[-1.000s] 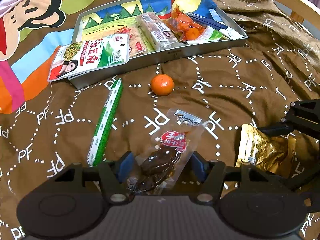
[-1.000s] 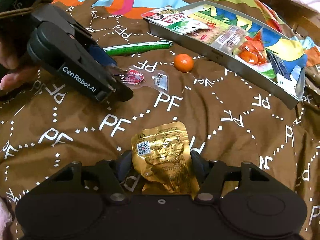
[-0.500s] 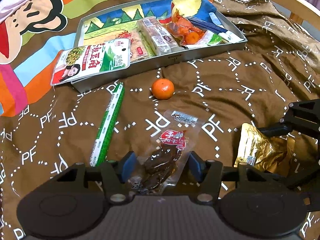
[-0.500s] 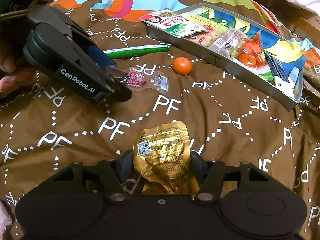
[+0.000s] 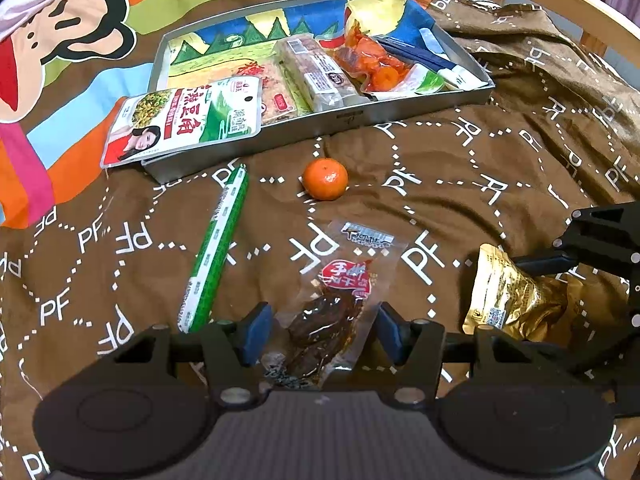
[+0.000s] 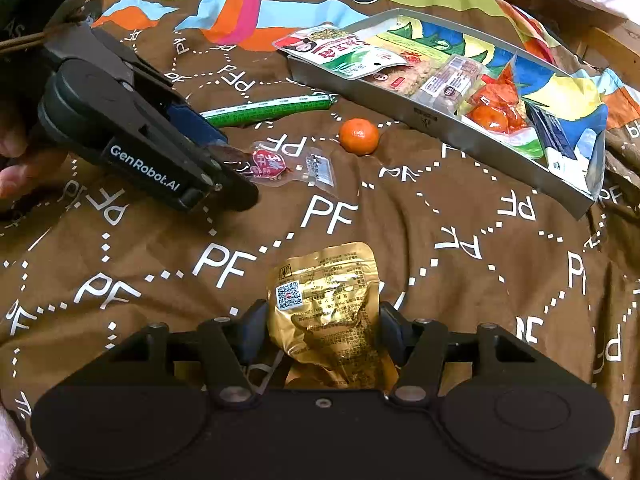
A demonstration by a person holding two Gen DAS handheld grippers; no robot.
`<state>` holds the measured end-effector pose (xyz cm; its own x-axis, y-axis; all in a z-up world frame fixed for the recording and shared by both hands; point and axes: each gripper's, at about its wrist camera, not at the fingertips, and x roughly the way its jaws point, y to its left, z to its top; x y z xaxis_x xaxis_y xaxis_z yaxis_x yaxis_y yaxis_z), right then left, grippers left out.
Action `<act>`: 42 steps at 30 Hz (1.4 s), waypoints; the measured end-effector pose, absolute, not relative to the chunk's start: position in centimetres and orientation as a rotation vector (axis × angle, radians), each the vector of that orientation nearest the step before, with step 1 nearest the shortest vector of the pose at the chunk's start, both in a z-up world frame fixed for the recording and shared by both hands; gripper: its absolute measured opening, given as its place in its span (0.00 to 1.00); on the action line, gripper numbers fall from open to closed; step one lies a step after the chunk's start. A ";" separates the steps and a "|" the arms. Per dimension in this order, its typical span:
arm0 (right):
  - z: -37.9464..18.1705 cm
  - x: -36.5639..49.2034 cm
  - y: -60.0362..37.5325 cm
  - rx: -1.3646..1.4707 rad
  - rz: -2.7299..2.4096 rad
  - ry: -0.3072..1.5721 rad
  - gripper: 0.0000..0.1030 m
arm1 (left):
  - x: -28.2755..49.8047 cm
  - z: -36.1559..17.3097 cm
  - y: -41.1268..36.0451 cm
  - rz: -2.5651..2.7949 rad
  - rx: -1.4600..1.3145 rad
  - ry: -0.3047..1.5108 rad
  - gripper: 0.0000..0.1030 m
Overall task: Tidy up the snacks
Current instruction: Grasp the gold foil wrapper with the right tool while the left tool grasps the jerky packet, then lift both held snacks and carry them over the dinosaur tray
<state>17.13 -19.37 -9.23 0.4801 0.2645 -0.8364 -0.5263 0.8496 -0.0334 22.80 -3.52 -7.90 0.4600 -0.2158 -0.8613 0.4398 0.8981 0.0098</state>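
A clear packet of dark braised meat with a red label [image 5: 320,320] lies on the brown bedspread, and my left gripper [image 5: 324,328] is shut on its sides with both blue pads against it. The same gripper [image 6: 228,164] shows from the side in the right wrist view. My right gripper [image 6: 322,328] is shut on a crumpled gold foil pouch [image 6: 328,300], also seen as the gold pouch [image 5: 508,296] in the left wrist view. A metal tray [image 5: 352,114] farther back holds several snack packets.
A mandarin [image 5: 325,179] and a long green sausage stick [image 5: 216,248] lie loose between me and the tray. A green bean packet [image 5: 184,122] overhangs the tray's left end. A wooden bed rail [image 5: 560,4] curves behind the tray. A hand [image 6: 16,160] holds the left gripper.
Both pairs of jaws have drawn in slightly on their packets. Neither hand has shifted, and the loose snacks lie where they were.
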 end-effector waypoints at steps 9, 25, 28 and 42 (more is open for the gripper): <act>-8.7 17.5 -20.1 -0.270 0.471 0.911 0.56 | 22.5 -7.2 -3.6 -0.373 0.253 0.989 0.55; -8.2 17.4 -20.2 -0.319 0.432 0.834 0.56 | 22.2 -7.1 -3.9 -0.386 0.257 0.971 0.50; -8.0 17.4 -20.3 -0.322 0.418 0.815 0.56 | 22.1 -7.0 -3.8 -0.383 0.251 0.963 0.50; -7.5 17.3 -20.5 -0.345 0.388 0.755 0.56 | 21.8 -5.8 -3.8 -0.368 0.232 0.890 0.50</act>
<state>17.31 -20.46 -7.49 0.6647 0.2145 -0.7157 -0.4569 0.8746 -0.1622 21.84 -3.79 -5.83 0.5727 -0.2160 -0.7908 0.4058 0.9129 0.0445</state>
